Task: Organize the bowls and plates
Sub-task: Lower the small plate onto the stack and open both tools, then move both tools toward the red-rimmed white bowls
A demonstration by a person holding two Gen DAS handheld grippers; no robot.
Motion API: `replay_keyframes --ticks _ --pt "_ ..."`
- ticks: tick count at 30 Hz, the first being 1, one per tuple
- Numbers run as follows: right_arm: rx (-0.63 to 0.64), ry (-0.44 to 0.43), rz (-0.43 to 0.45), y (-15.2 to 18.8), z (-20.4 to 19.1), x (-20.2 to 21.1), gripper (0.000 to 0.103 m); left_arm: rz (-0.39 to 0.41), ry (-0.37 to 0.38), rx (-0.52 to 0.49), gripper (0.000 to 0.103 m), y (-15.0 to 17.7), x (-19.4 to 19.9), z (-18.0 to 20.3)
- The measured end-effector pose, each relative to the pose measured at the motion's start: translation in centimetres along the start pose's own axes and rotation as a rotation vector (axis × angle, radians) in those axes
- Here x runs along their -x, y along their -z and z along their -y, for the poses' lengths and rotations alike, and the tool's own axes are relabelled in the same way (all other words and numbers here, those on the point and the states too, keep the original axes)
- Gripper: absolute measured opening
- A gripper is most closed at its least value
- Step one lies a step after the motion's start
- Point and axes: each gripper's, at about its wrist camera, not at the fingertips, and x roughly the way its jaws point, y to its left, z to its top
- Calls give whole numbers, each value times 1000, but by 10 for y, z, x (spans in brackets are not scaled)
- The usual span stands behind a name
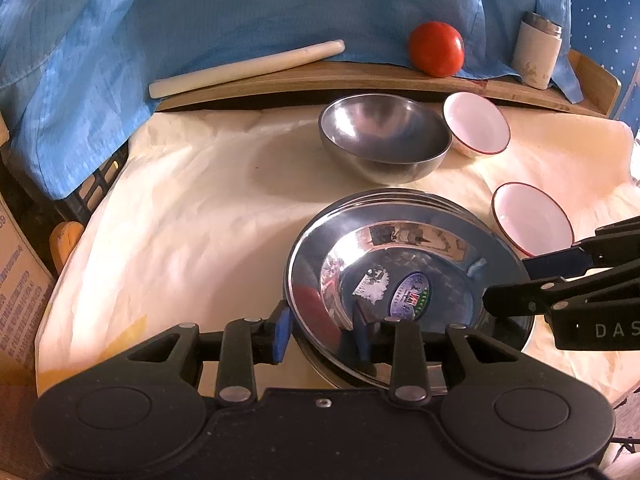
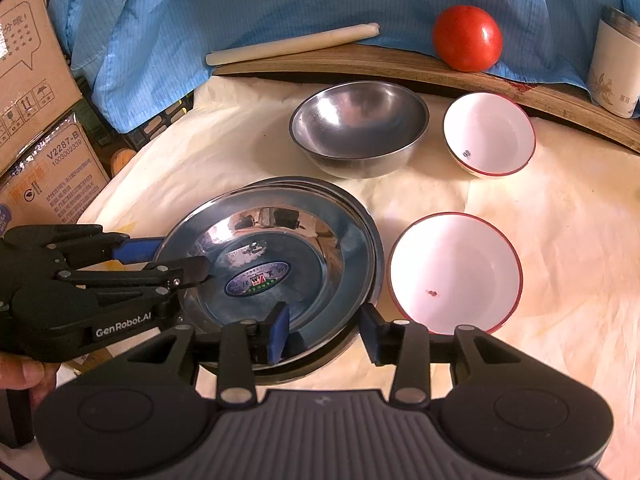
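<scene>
Stack of steel plates (image 2: pixel 280 240) low on the cloth-covered bench (image 1: pixel 180 208), top plate bearing an oval sticker (image 2: pixel 258 274); left hand-held gripper (image 1: pixel 322 330) straddling the stack's near-left rim, jaws part open, left pad (image 1: pixel 282 332) just outside the rim, right pad over the plate's dish, contact not clear; right hand-held gripper (image 2: pixel 324 334) likewise part open astride the near-right rim, left pad (image 2: pixel 279 332) above the plate, right pad (image 2: pixel 370 334) outside the edge, no firm squeeze visible. Beyond the stack, steel bowl (image 2: pixel 360 128) standing upright; just beside it, white bowl (image 2: pixel 490 134) with red rim, tilted; second white bowl (image 2: pixel 454 274) right of the plates, near the right hand-held gripper. Along the back: board (image 1: pixel 360 76) carrying a tomato (image 1: pixel 436 50), a pale rolling pin (image 1: pixel 244 68), a cup (image 1: pixel 536 54); blue cloth (image 1: pixel 240 8) behind.
</scene>
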Motion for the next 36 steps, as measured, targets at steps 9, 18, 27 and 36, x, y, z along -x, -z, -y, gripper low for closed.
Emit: replay_keyframes --ticks 9,18,27,36 --pt "2 7 -2 -2 3 1 52 -10 -2 -6 37 -3 -3 -3" --pt "-3 14 36 -3 3 16 80 32 -1 50 79 -17 2 -15" --pt "-131 109 124 2 24 42 102 85 122 4 93 -41 3 -11" --pt "-317 244 124 12 51 55 103 123 361 -176 101 -64 -4 20"
